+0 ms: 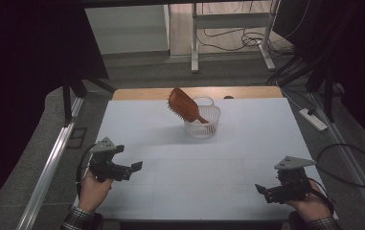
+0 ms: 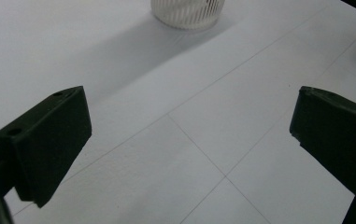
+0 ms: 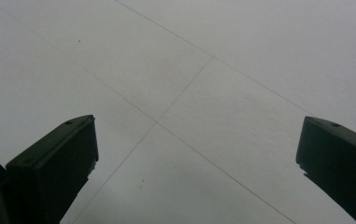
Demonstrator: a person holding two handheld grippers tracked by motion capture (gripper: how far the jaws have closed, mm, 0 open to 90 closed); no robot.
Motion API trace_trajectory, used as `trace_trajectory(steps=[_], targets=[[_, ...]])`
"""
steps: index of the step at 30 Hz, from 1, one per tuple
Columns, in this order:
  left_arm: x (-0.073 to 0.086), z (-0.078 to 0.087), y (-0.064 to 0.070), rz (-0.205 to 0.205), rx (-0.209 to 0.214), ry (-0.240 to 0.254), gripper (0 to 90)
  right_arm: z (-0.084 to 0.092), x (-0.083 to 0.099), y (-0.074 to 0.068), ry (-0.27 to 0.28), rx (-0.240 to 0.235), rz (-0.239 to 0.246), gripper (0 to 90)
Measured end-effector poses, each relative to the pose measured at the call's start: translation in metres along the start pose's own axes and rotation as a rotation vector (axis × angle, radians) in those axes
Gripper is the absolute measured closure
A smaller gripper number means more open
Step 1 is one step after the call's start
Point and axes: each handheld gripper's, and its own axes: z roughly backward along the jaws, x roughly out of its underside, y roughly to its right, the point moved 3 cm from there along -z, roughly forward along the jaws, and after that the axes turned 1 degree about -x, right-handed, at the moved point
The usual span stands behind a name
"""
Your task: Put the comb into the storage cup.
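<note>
A brown hairbrush (image 1: 185,106) stands tilted in a small white slotted basket (image 1: 204,125) at the back middle of the white table (image 1: 194,182), bristle head up and leaning left over the rim. The basket's lower wall (image 2: 188,11) shows at the top of the left gripper view. My left gripper (image 1: 133,168) rests near the front left corner, jaws wide apart with nothing between them (image 2: 189,135). My right gripper (image 1: 261,190) sits near the front right corner, also open over bare table (image 3: 196,154). Both are well short of the basket.
A wooden strip (image 1: 142,93) edges the table's far side. A power strip (image 1: 313,119) and cables (image 1: 347,163) lie on the floor to the right. Metal desk legs (image 1: 194,43) stand beyond the table. A metal rail (image 1: 51,167) runs along the left.
</note>
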Motion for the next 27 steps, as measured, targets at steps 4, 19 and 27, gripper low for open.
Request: trace_trajectory(steps=[4, 19, 27], targets=[[0.002, 0.003, 0.000, 0.002, -0.005, 0.001, 0.0, 0.000, 0.000, 0.000, 0.000, 0.001, 0.000, 0.0], [0.011, 0.011, 0.000, 0.010, -0.024, -0.001, 0.0, 0.000, 0.000, 0.000, -0.001, 0.001, 0.000, 0.0], [0.016, 0.014, 0.000, 0.013, -0.031, -0.005, 0.0, 0.001, 0.000, 0.000, 0.003, 0.000, -0.001, 0.0]])
